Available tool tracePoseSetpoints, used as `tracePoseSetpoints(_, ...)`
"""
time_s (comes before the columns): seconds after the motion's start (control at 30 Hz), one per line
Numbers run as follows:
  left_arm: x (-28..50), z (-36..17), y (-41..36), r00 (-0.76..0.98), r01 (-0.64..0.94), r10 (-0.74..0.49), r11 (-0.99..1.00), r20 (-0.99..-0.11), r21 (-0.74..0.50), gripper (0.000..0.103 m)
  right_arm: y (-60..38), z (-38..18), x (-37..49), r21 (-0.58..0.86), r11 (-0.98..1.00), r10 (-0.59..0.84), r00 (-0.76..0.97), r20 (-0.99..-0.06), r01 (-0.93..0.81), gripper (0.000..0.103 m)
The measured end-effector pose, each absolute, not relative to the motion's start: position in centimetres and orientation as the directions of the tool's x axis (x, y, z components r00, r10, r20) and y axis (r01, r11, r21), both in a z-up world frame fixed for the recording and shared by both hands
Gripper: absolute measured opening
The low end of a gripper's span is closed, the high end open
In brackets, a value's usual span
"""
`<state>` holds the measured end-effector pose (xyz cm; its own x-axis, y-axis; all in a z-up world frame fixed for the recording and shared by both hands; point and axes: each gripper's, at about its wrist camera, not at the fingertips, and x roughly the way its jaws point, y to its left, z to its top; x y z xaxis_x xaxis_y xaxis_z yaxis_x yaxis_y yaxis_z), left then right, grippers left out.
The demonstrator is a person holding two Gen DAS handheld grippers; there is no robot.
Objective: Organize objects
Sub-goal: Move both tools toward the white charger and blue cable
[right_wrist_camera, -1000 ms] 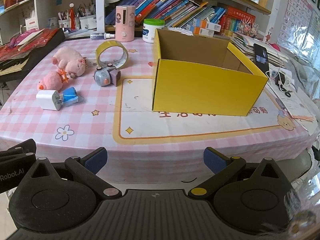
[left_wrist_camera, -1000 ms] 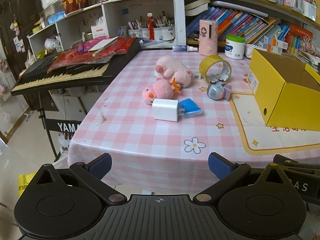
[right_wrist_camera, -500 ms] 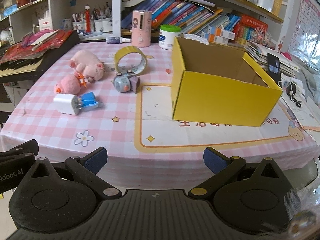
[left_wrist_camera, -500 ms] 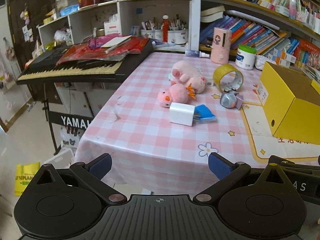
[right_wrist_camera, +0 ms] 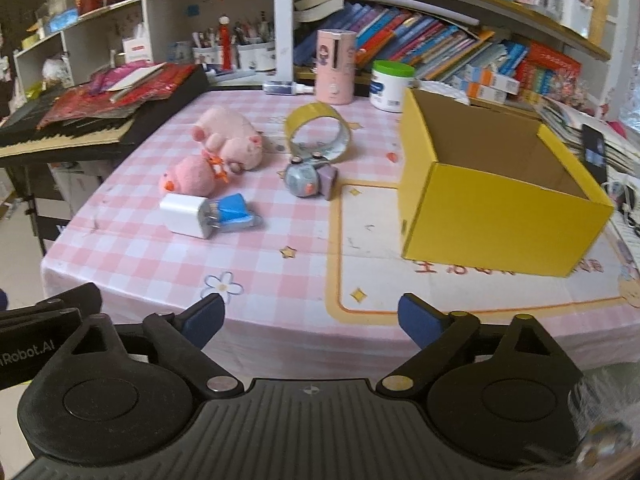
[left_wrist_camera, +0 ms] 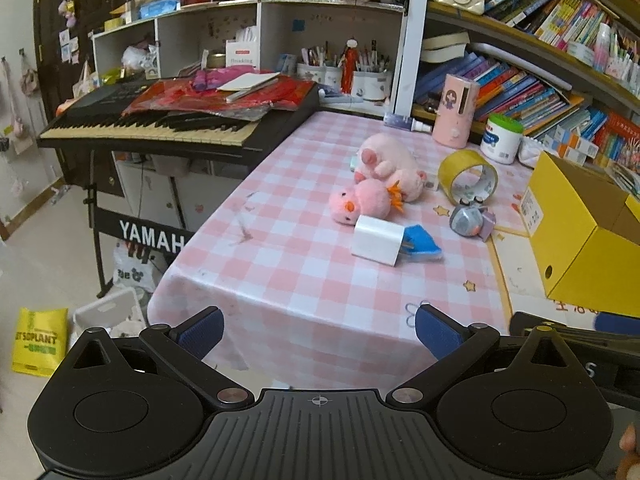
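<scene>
Now, left gripper (left_wrist_camera: 318, 330): jaws wide, nothing between them.
Right gripper (right_wrist_camera: 310, 316): jaws closing, nothing between them.
Toys: pink pig (right_wrist_camera: 230, 138), pink chick (right_wrist_camera: 188, 176), white charger (right_wrist_camera: 186, 214), tape roll (right_wrist_camera: 318, 132) together on the table (right_wrist_camera: 280, 272).
Yellow box (right_wrist_camera: 500, 200): open, right of the toys.

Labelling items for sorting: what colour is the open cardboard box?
Yellow outside, plain brown inside; the cardboard box shows best in the right wrist view.

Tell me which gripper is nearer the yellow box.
Right. The right gripper, empty and closing, hangs off the table's near edge with the yellow box ahead to its right; the left gripper sits further left, facing the toys.
</scene>
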<state>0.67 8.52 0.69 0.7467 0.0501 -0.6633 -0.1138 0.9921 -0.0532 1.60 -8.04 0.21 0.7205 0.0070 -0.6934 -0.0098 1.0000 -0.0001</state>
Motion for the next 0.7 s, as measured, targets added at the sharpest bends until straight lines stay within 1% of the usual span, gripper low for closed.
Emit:
tracePoseSetpoints(0.13, 2.1, 0.6, 8.6, 0.749, -0.123, 0.057, 0.991, -0.66, -0.054, 0.101, -7.9, -0.2, 3.4, 0.029, 0.998, 0.057, 0.713, -0.699, -0.051, 0.082)
tracePoseSetpoints(0.2, 2.9, 0.4, 8.7, 0.748, -0.13, 0.054, 0.989, -0.662, -0.066, 0.101, -7.8, -0.3, 4.5, 0.036, 0.997, 0.075, 0.71, -0.7, -0.069, 0.081)
tracePoseSetpoints(0.27, 3.9, 0.2, 8.4, 0.746, -0.13, 0.054, 0.989, -0.664, -0.066, 0.101, -8.0, -0.3, 5.4, 0.041, 0.996, 0.086, 0.71, -0.699, -0.081, 0.076)
tracePoseSetpoints(0.37, 5.5, -0.3, 7.8, 0.737, -0.119, 0.046, 0.991, -0.674, -0.062, 0.098, -8.4, -0.4, 7.4, 0.056, 0.994, 0.106, 0.706, -0.7, -0.094, 0.072)
tracePoseSetpoints(0.53, 8.4, -1.0, 7.0, 0.728, -0.12, 0.04, 0.99, -0.685, -0.07, 0.095, -9.2, -0.7, 10.9, 0.064, 0.992, 0.123, 0.698, -0.706, -0.11, 0.071)
tracePoseSetpoints(0.7, 11.1, -2.2, 6.0, 0.699, -0.119, 0.033, 0.99, -0.715, -0.07, 0.095, -10.3, -1.3, 13.7, 0.063, 0.991, 0.129, 0.684, -0.718, -0.121, 0.069)
